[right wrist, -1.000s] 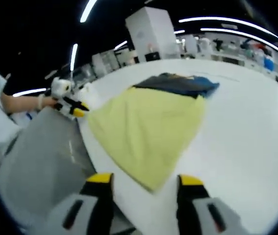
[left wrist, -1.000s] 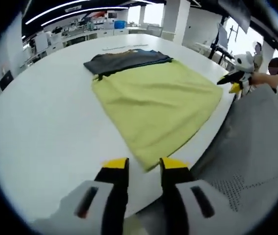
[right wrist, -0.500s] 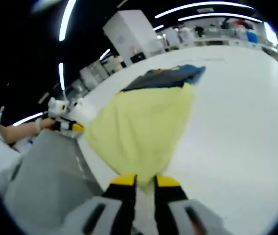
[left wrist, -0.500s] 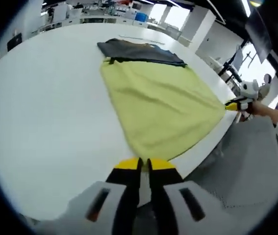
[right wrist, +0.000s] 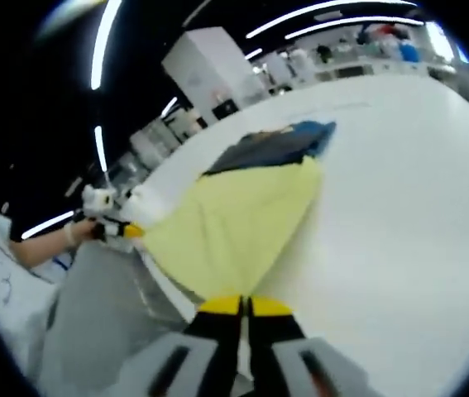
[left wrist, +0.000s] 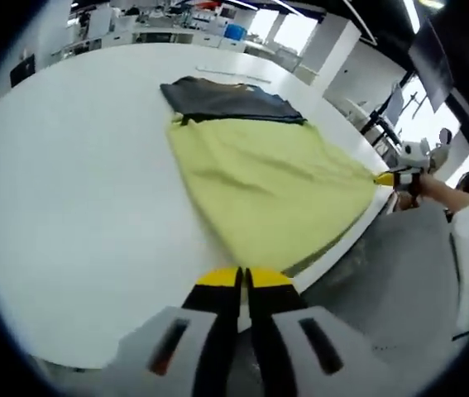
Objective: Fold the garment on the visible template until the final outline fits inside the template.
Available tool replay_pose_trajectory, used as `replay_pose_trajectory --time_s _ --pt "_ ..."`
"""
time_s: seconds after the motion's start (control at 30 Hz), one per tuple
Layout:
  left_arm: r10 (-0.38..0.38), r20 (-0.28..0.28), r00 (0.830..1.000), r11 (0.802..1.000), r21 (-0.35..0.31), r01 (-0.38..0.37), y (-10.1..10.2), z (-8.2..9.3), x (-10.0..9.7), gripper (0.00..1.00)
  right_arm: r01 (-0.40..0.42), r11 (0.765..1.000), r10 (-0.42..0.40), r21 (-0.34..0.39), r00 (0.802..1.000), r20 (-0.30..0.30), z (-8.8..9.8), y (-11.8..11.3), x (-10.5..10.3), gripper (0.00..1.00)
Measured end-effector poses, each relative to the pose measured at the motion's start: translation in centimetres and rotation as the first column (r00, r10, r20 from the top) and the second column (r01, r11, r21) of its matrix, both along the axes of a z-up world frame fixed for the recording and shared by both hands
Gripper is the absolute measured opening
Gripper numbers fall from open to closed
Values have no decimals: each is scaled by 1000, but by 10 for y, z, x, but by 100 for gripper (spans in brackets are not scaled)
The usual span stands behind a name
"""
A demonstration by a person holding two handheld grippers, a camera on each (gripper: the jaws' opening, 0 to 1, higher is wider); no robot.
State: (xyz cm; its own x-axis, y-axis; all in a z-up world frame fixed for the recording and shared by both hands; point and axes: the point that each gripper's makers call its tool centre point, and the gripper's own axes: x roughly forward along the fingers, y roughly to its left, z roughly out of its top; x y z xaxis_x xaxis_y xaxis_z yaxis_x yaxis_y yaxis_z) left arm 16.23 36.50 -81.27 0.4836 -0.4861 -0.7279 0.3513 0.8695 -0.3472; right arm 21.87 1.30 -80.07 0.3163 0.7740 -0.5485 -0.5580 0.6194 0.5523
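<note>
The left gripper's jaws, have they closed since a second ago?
Yes. The left gripper, whose jaws stood apart short of the yellow-green cloth, now has them shut on its near corner at the white table edge.

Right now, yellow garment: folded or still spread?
Spread. The yellow garment lies open on the white table, with the left gripper and right gripper each pinching a near corner.

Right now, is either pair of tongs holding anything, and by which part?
Both pairs hold the yellow-green garment: the left tongs and the right tongs are each shut on a near corner at the table's edge.
</note>
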Motion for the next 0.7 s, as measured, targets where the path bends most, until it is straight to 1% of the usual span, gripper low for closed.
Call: replay_pose_trajectory --time_s 0.07,0.1,0.17,0.33,0.4,0.43,0.5,0.6,0.7 --pt "2 0 1000 1000 -14 -2 -1 6 -3 0 22 999 -21 31 999 -33 6 -1 -6 0" --pt "3 2 1000 1000 -25 -3 -3 8 -5 0 26 999 -25 36 999 -38 7 -2 -8 0" --pt "4 -3 1000 999 -47 -4 -6 15 -10 0 31 999 -29 39 998 -51 9 -6 -14 0" --pt "-16 4 1000 998 -68 16 -9 31 -21 0 26 999 -23 40 996 -89 15 -7 -36 0" --pt "-30 9 1000 997 -67 30 -8 33 -23 0 29 999 -24 43 994 -106 14 -11 -41 0" --pt "-39 7 999 998 -59 39 -7 34 -25 0 34 998 -28 46 992 -125 14 -14 -44 0" --pt "-48 11 999 997 -63 49 -8 38 -28 0 46 997 -37 62 990 -139 18 -14 -50 0" --pt "-65 16 998 996 -65 66 -10 44 -34 0 46 997 -36 65 987 -156 22 -15 -58 0" --pt "-58 14 998 994 -90 59 -11 47 -37 0 62 995 -47 78 982 -185 25 -16 -65 0"
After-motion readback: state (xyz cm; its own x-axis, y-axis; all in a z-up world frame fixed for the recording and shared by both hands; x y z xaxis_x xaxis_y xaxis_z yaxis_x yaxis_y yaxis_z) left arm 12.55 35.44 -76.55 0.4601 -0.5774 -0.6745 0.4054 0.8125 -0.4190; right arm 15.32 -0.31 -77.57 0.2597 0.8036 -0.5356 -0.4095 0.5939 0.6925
